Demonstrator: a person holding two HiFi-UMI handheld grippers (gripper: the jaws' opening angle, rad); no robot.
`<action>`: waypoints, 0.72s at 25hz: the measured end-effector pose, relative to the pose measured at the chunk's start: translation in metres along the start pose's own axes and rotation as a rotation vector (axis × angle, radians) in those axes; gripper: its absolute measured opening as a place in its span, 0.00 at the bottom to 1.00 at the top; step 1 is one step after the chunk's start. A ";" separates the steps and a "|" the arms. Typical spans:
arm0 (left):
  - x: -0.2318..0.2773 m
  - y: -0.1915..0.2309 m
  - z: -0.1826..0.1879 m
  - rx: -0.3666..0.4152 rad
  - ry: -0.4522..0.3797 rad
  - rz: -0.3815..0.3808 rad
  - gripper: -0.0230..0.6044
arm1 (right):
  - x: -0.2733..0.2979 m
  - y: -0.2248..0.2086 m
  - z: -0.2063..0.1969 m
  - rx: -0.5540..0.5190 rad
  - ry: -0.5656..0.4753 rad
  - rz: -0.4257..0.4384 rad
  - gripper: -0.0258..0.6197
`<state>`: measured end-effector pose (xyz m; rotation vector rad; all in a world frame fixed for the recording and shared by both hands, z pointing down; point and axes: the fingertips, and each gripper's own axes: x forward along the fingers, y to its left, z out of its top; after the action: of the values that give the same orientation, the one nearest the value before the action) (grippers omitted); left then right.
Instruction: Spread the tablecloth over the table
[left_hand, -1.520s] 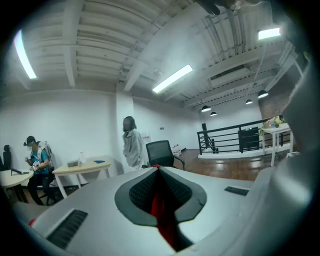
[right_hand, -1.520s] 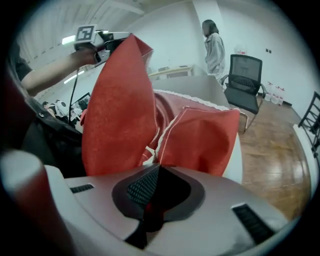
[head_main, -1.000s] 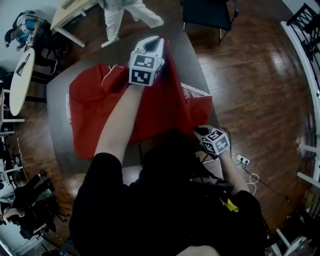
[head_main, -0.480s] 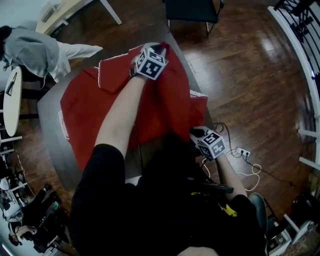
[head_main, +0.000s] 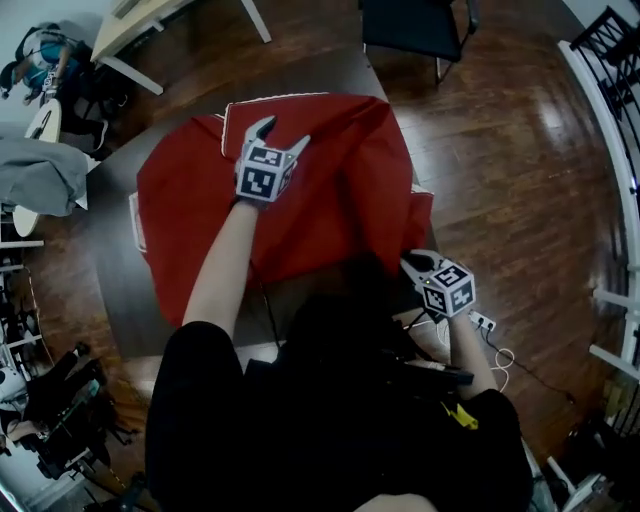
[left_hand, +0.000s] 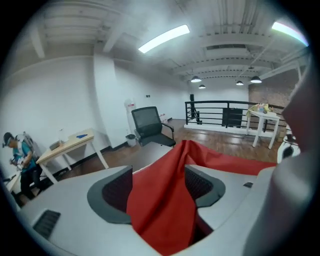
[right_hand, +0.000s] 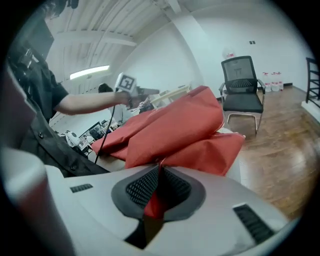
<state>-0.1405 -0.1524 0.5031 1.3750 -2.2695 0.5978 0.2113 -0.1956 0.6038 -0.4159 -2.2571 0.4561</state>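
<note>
The red tablecloth (head_main: 340, 190) lies rumpled over the dark tabletop (head_main: 118, 280). Toward the far side, the left claw (head_main: 281, 131) has just been opening, with a fold lying loose between its jaws. At the near right edge, the right claw (right_hand: 159, 170) is clamped on the cloth's edge.

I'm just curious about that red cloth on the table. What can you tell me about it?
The tablecloth is thin red fabric with a white edge, lying rumpled and folded across the dark table. The jaws of the right gripper pinch its near edge. The jaws of the left gripper have just been opening, and a fold is draped loose between them.
</note>
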 end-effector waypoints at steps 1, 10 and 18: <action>-0.026 0.004 -0.016 -0.031 0.000 0.021 0.56 | -0.008 -0.006 0.002 0.001 -0.010 -0.006 0.09; -0.236 0.034 -0.212 -0.351 0.168 0.316 0.53 | -0.058 -0.034 0.093 -0.147 -0.127 -0.090 0.09; -0.309 0.015 -0.279 -0.497 0.180 0.497 0.53 | 0.046 0.055 0.188 -0.550 -0.185 -0.001 0.09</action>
<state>0.0128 0.2309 0.5588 0.5064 -2.3910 0.2528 0.0488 -0.1629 0.4898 -0.6693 -2.5487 -0.1478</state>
